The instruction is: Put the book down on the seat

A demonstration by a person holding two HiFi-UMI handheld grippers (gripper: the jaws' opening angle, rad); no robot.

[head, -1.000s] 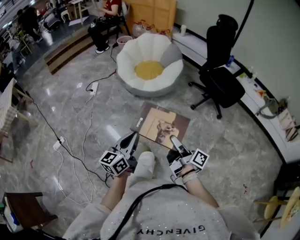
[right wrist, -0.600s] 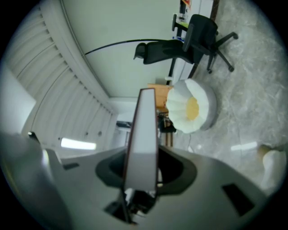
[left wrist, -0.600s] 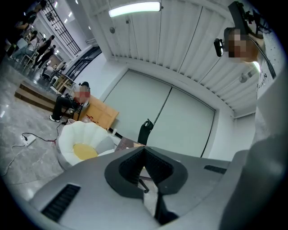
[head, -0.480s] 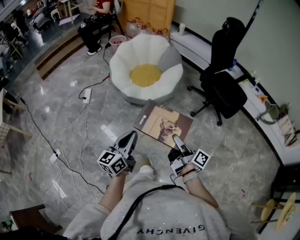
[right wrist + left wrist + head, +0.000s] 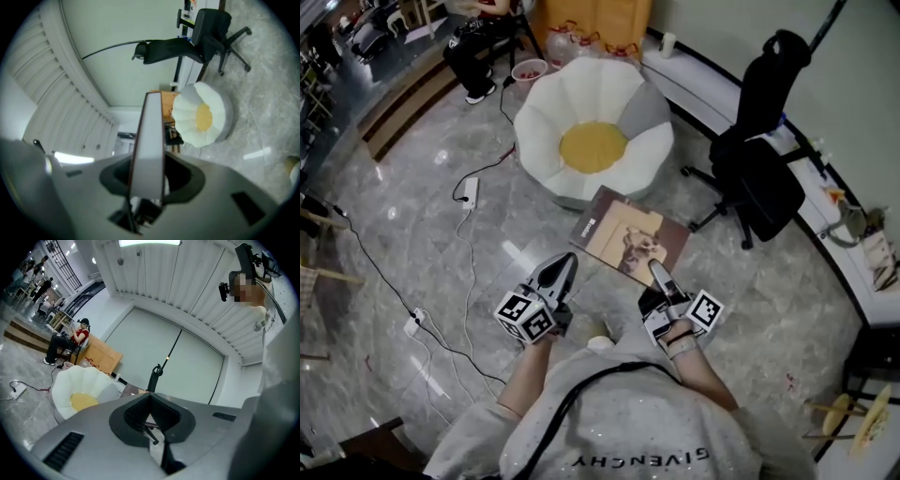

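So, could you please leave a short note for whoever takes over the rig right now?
Left tongs: shut, empty, beside the book's near left corner.
Right tongs: shut on the book at its near edge, holding it roughly flat in the air.
Seat: the white flower-shaped one with a yellow middle, just beyond the book.
Done: book is in hand.
Left: carry it over the seat, lower it, let go.

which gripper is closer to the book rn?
Right. The right gripper is clamped on the book's near edge. The left gripper sits beside its near-left side, jaws together, gripping nothing.
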